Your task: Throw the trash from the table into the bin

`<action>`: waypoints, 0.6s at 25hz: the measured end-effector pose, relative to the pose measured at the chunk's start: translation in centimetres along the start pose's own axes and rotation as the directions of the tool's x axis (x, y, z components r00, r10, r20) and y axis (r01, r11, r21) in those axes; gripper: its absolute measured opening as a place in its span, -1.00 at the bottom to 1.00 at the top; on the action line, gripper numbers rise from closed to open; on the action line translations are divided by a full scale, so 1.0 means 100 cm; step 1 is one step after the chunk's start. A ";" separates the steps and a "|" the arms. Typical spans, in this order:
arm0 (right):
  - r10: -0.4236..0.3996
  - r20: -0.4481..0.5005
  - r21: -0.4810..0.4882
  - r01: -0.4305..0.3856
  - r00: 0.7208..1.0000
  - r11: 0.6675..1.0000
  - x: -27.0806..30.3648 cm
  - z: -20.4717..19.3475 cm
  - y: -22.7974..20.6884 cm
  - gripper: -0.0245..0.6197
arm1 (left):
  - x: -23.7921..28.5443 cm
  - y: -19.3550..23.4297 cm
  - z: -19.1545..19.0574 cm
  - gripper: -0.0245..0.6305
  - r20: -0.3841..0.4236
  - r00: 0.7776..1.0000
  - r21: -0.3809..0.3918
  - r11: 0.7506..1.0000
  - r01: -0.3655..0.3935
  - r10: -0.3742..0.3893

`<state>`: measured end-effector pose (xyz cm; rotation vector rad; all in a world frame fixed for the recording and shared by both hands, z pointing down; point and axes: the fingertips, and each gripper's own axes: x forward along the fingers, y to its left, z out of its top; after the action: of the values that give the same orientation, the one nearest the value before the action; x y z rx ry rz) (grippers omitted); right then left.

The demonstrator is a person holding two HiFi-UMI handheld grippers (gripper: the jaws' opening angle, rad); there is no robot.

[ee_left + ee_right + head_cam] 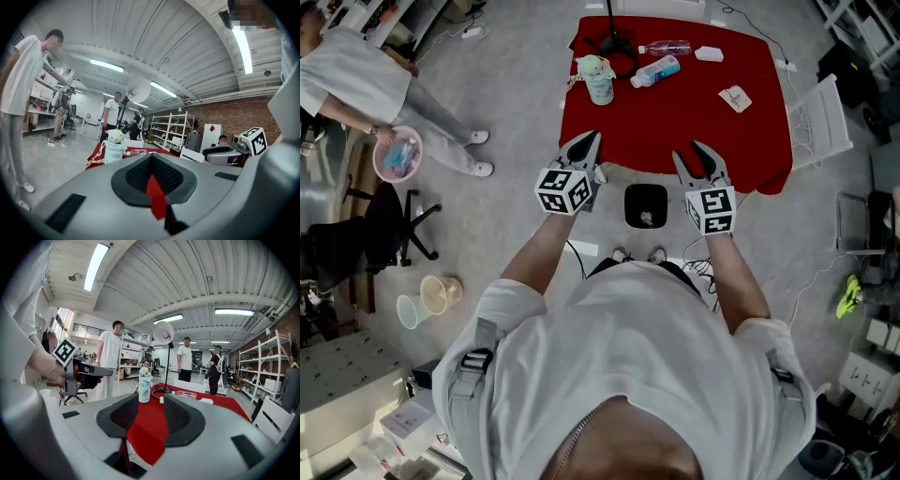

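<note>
On the red table lie a blue-labelled plastic bottle, a clear bottle, a white packet and a crumpled wrapper. A mint bear-topped flask stands at the table's left and shows ahead in both gripper views. The black bin sits on the floor at the table's near edge, between my grippers. My left gripper is shut and holds nothing. My right gripper is open and empty. Both hang over the near edge.
A lamp stand with coiled cable stands at the table's back. A white folding chair is to the right. At the left are a person with a pink basket, an office chair and two buckets.
</note>
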<state>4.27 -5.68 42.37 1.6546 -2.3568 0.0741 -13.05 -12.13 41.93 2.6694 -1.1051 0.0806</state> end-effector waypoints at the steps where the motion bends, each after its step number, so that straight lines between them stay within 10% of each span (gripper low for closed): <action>1: -0.003 -0.003 -0.003 0.003 1.000 1.000 0.002 0.001 0.000 -0.40 | 0.001 0.001 0.001 -0.90 0.000 1.000 0.001 1.000 0.005 -0.005; 15: 0.000 -0.037 -0.063 -0.003 0.999 0.998 0.055 -0.001 -0.027 -0.40 | 0.037 0.030 0.006 -0.90 -0.005 1.000 0.003 1.000 0.017 -0.017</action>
<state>5.04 -11.69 43.50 1.6083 -2.3089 0.0297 -12.56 -16.87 42.53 2.6799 -1.0809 0.0858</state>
